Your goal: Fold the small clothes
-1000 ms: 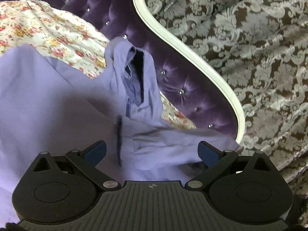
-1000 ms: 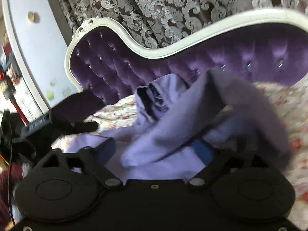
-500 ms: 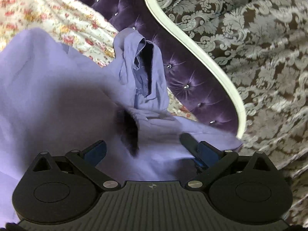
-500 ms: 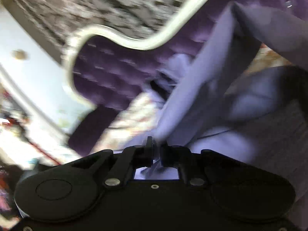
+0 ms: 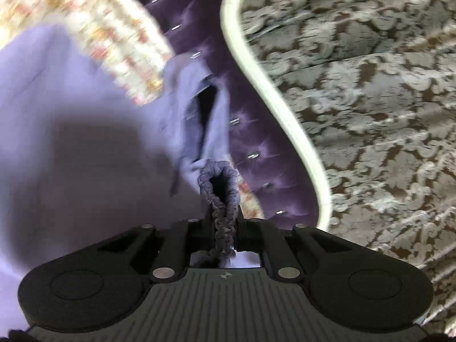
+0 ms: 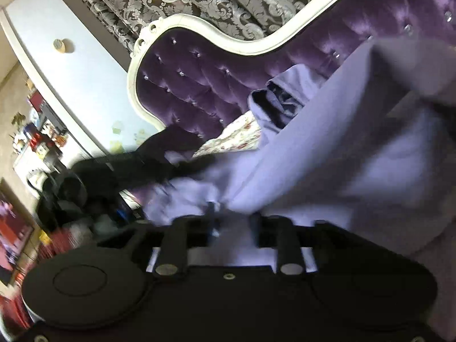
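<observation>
Purple tufted velvet headboard (image 5: 245, 131) with its white curved frame (image 5: 273, 97) rises just behind the floral bedsheet (image 5: 94, 28), where the lilac hooded jacket (image 5: 85, 148) lies. Left gripper (image 5: 223, 219) clamps the gathered elastic cuff (image 5: 225, 199); right gripper (image 6: 228, 216) is opening amid cloth. Best to draw the sleeve inward, away from the headboard.

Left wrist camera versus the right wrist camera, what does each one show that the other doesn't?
Only the left wrist view shows the left gripper shut on the lavender garment's gathered elastic cuff.

Only the right wrist view shows the right gripper, jaws opening with lavender cloth between them, plus a pale blue wall and cluttered shelves.

Both show the lavender hooded garment, floral bedsheet, purple tufted headboard and damask curtain.
</observation>
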